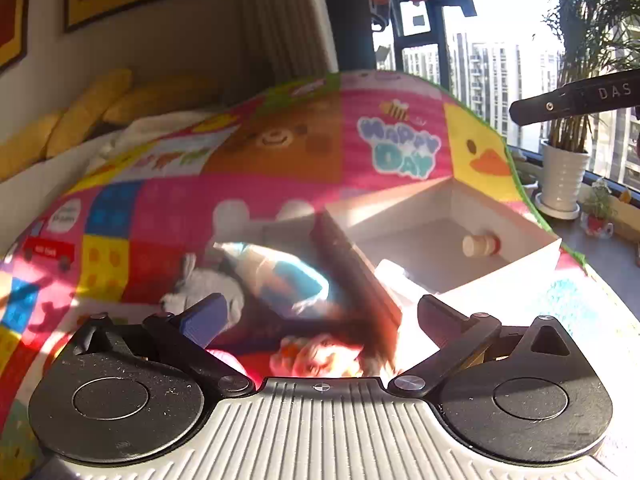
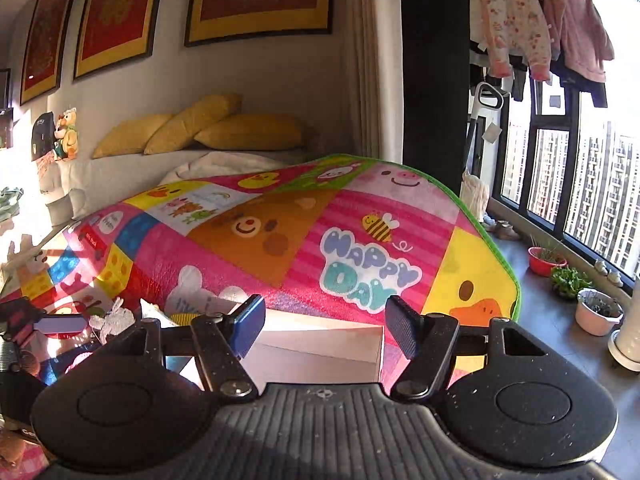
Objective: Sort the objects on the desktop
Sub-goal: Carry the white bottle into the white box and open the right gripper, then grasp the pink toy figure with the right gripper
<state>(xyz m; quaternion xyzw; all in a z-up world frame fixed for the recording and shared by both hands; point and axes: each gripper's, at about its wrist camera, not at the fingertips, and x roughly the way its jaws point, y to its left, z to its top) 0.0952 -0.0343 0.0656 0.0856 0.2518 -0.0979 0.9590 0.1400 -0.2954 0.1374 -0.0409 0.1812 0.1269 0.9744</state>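
Observation:
In the left wrist view my left gripper is open over a pile of objects on the colourful play mat: a grey plush rabbit, a blue-and-white packet and a blurred brown strip between the fingers. A white box lies right of them with a small cream bottle with a red cap inside. In the right wrist view my right gripper is open and empty, above the white box. The right gripper's finger also shows in the left wrist view.
Potted plants stand on the window ledge to the right, with more pots in the right wrist view. Yellow cushions lie behind the mat. A red-and-black object and a plush toy sit at the mat's left.

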